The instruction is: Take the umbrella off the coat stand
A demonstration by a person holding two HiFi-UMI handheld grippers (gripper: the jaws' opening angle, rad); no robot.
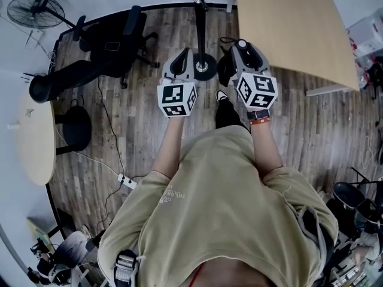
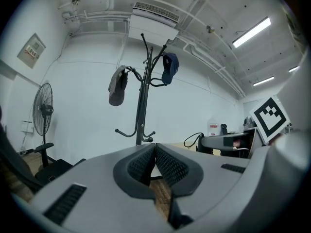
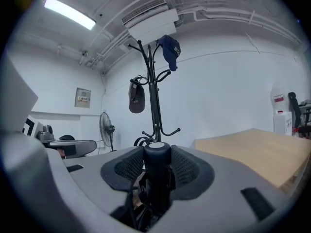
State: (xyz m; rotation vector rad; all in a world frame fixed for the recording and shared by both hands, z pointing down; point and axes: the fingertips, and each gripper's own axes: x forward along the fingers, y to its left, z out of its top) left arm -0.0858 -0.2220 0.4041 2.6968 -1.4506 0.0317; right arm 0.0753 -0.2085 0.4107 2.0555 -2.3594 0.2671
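Observation:
My right gripper point(image 3: 157, 153) is shut on the black umbrella's point(image 3: 156, 171) round handle, which stands upright between the pads. In the head view the right gripper point(image 1: 242, 48) is just right of the coat stand's round base point(image 1: 204, 68), and the dark folded umbrella point(image 1: 225, 72) hangs below it. The black coat stand point(image 3: 154, 98) rises a little way ahead, with a blue cap point(image 3: 170, 50) and a dark cap point(image 3: 136, 97) on its hooks. My left gripper point(image 2: 154, 147) is shut with nothing in it, its tips touching, and it points level at the coat stand point(image 2: 141, 108).
A wooden table point(image 1: 293, 26) stands right of the stand. A black office chair point(image 1: 114, 46), a floor fan point(image 1: 36, 11) and a round pale table point(image 1: 33, 136) are at the left. A power strip point(image 1: 127, 181) and its cable lie on the wood floor.

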